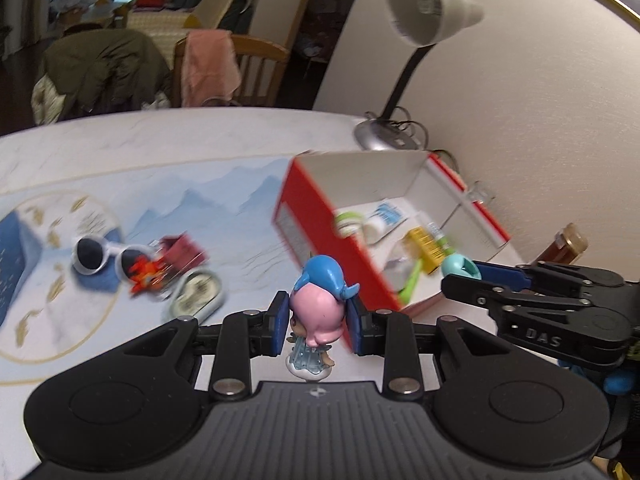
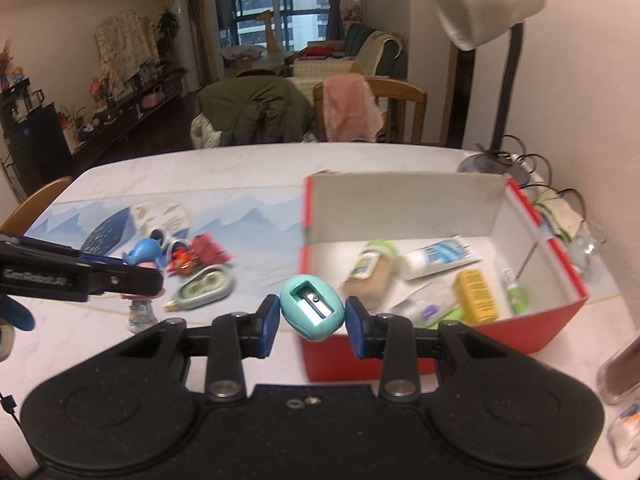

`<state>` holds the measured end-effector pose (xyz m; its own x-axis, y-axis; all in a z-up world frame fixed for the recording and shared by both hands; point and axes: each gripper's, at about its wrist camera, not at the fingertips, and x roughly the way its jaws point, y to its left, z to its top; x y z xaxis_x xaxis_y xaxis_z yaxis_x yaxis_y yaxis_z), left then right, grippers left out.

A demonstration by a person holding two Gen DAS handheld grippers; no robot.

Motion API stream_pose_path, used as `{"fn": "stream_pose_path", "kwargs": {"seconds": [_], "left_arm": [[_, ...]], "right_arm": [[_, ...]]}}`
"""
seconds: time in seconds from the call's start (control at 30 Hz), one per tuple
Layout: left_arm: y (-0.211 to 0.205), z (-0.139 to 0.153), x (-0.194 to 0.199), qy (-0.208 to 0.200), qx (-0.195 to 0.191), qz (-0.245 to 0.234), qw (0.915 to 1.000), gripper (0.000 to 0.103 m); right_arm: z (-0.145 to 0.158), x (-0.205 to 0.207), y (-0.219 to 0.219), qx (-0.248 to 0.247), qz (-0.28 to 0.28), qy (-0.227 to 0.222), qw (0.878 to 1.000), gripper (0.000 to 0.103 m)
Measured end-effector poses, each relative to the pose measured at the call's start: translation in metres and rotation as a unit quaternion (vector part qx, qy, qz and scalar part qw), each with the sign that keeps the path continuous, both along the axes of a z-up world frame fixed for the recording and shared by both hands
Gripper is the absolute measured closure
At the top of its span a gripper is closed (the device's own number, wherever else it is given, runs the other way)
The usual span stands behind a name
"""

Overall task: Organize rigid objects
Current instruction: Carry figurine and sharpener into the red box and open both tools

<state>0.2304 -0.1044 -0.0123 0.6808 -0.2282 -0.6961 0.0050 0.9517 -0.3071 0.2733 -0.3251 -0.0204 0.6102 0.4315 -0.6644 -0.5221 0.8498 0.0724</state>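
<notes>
Cardboard walls, red outside and white inside, make up the open box [image 2: 440,208] standing on the right part of your table [image 2: 248,168]. Inside it lie a beige bottle with a green-and-white label [image 2: 370,276], a white and blue tube [image 2: 440,258], a yellow packet [image 2: 478,296], a small clear bottle with a green base [image 2: 514,288] and something green near the front wall — too blurred to name.

Your left gripper [image 1: 318,326] is clamped on a small figurine [image 1: 318,320] with a pink head and a blue whale-shaped hat; its blue pads press the head from both sides, and the figure hangs above the table just left of the box's near corner.

Your right gripper [image 2: 312,320] holds a teal oval pencil sharpener [image 2: 312,308] pinched between its pads, blade side up, above the box's front left corner.

Out on the blue landscape mat [image 1: 224,200], well left of the box, white-framed sunglasses [image 1: 108,258], a dark red and orange toy [image 1: 168,262] and a pale green oval item [image 1: 198,292] lie close together. A desk lamp [image 2: 488,4] stands behind the box against the wall, and a brown jar [image 2: 620,368] sits near its right side.
</notes>
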Motion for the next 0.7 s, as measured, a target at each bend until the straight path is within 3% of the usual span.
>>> {"fn": "stream_pose_path", "kwargs": {"seconds": [0.37, 0.7], "left_arm": [[-0.064, 0.019, 0.058, -0.006, 0.014, -0.021, 0.9997, 0.074], [-0.114, 0.006, 0.109, 0.025, 0.052, -0.049, 0.9971, 0.074]], "right_arm": [[0.001, 0.051, -0.058, 0.0, -0.027, -0.014, 1.0, 0.069], [-0.012, 0.103, -0.088, -0.009, -0.053, -0.007, 0.999, 0.069]]}}
